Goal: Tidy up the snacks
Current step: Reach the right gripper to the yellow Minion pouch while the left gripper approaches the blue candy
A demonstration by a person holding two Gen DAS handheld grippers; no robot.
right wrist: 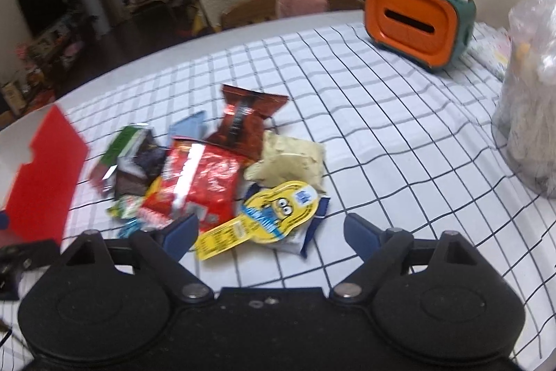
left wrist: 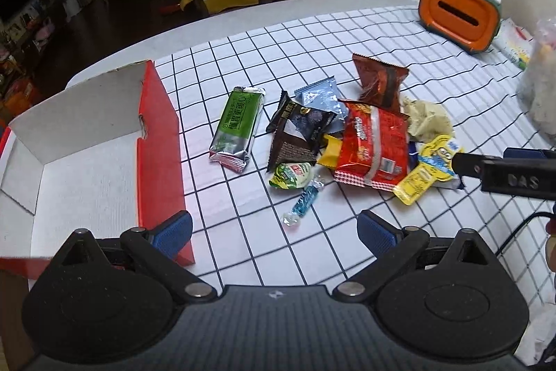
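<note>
Snacks, a loose heap of crinkly foil and plastic packets (left wrist: 347, 134), sit mid-frame on the checked tabletop (left wrist: 399, 58), dumped in one spot so they're easy to sort. Open red-and-white cardboard box (left wrist: 87, 162) waits at the left edge, probably where they're headed. Left gripper (left wrist: 274, 232) has jaws apart, nothing in them. Right gripper (right wrist: 271, 232) also has jaws apart, straddling the yellow cartoon-figure packet (right wrist: 274, 214); that view's blurry, so I can't swear it isn't touching.
</note>
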